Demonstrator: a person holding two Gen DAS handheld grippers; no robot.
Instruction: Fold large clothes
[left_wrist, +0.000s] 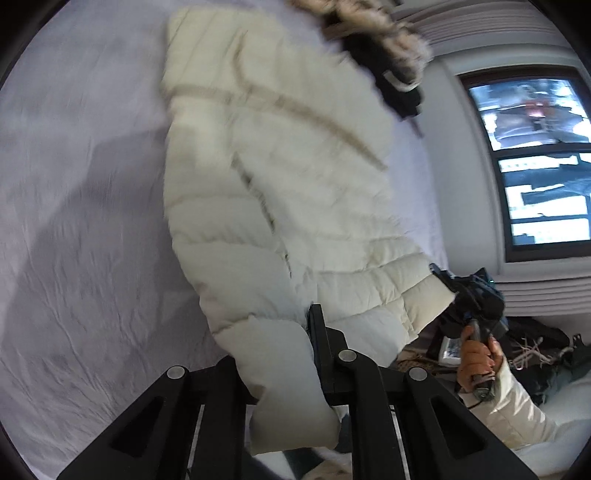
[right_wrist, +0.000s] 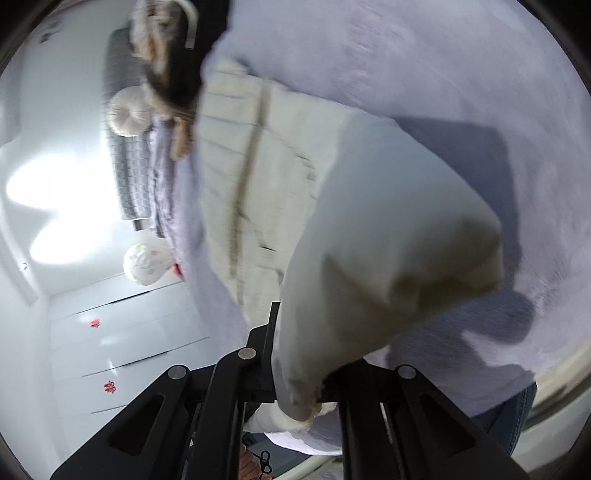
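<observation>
A cream quilted puffer jacket (left_wrist: 273, 177) with a fur-trimmed hood (left_wrist: 384, 40) lies spread on a pale lilac bed sheet (left_wrist: 81, 206). My left gripper (left_wrist: 284, 369) is shut on the jacket's hem corner, with fabric bulging between the fingers. The right gripper (left_wrist: 476, 295) shows in the left wrist view, held in a hand at the jacket's other hem corner. In the right wrist view my right gripper (right_wrist: 306, 369) is shut on a lifted fold of the jacket (right_wrist: 369, 236), which hangs over the sheet (right_wrist: 443, 74). The hood (right_wrist: 173, 55) lies far off.
A window (left_wrist: 535, 162) and a ribbed headboard edge (left_wrist: 546, 299) are to the right of the bed. Dark clutter and cables (left_wrist: 532, 347) lie beside it. In the right wrist view, white drawers (right_wrist: 122, 343), a round cushion (right_wrist: 129, 112) and a white bag (right_wrist: 147, 262) are to the left.
</observation>
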